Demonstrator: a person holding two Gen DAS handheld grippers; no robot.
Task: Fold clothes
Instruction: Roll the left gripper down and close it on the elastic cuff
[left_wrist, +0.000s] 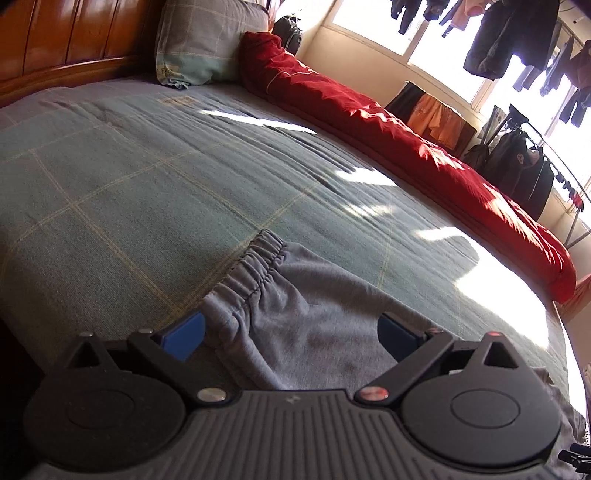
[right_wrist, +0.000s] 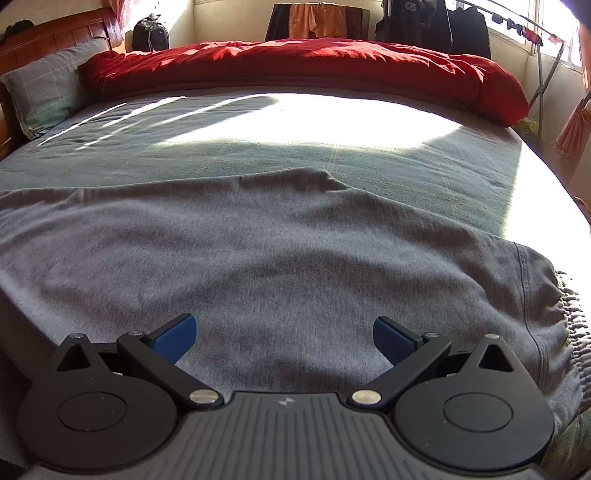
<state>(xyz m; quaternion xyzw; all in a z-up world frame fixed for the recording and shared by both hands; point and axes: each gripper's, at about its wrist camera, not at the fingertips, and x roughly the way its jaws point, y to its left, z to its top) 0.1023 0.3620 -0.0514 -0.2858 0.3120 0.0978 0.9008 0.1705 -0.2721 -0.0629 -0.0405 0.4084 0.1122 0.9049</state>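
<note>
Your left claw (left_wrist: 291, 336) wide, empty, over waistband (left_wrist: 255, 266) at 12 o'clock, ready to grab. Right claw (right_wrist: 284, 338) wide, empty, over grey pants (right_wrist: 258, 240).

Pretty clearly someone's bedroom at home: a big bed (right_wrist: 258, 155) with a checked grey-green cover, a matching pillow (left_wrist: 207, 40) against a glossy wooden headboard (left_wrist: 66, 37), and a red duvet (right_wrist: 295, 70) bunched along the far side. Sunny windows (left_wrist: 436, 40) behind it have laundry (left_wrist: 509, 33) hanging on a drying rack (right_wrist: 543, 59), plus a dark backpack (right_wrist: 149, 33) in the corner.
</note>
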